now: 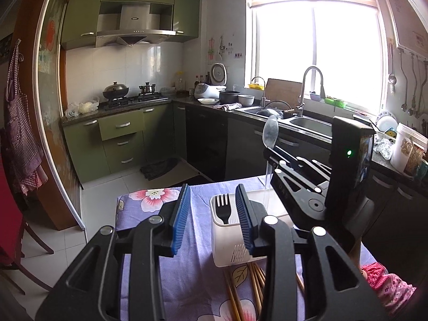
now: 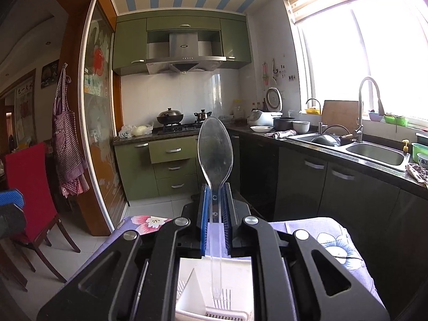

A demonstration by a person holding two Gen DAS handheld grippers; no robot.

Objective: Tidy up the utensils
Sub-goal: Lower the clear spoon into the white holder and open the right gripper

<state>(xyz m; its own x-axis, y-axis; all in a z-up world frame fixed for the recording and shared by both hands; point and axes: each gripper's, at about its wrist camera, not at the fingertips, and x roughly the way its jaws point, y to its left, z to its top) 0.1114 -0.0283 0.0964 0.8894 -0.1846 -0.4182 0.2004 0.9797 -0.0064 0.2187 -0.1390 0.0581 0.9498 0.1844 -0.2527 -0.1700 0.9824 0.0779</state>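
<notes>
A white utensil holder [image 1: 230, 243] stands on the purple floral tablecloth [image 1: 187, 281]. A black plastic fork [image 1: 223, 208] stands in its left compartment, tines up. My left gripper [image 1: 214, 214] is open and empty, just in front of the holder. My right gripper [image 2: 215, 203] is shut on a clear plastic spoon [image 2: 215, 147], bowl up, handle hanging down over the holder [image 2: 235, 289]. In the left wrist view the spoon [image 1: 270, 131] and right gripper [image 1: 270, 151] are above the holder's right side. Several wooden chopsticks [image 1: 256, 281] lie on the cloth in front of the holder.
A red chair [image 2: 32, 187] stands left of the table. Kitchen counters with a sink [image 1: 307, 123] and stove [image 1: 131, 99] run along the far walls. A white bucket [image 1: 406, 149] sits on the right counter.
</notes>
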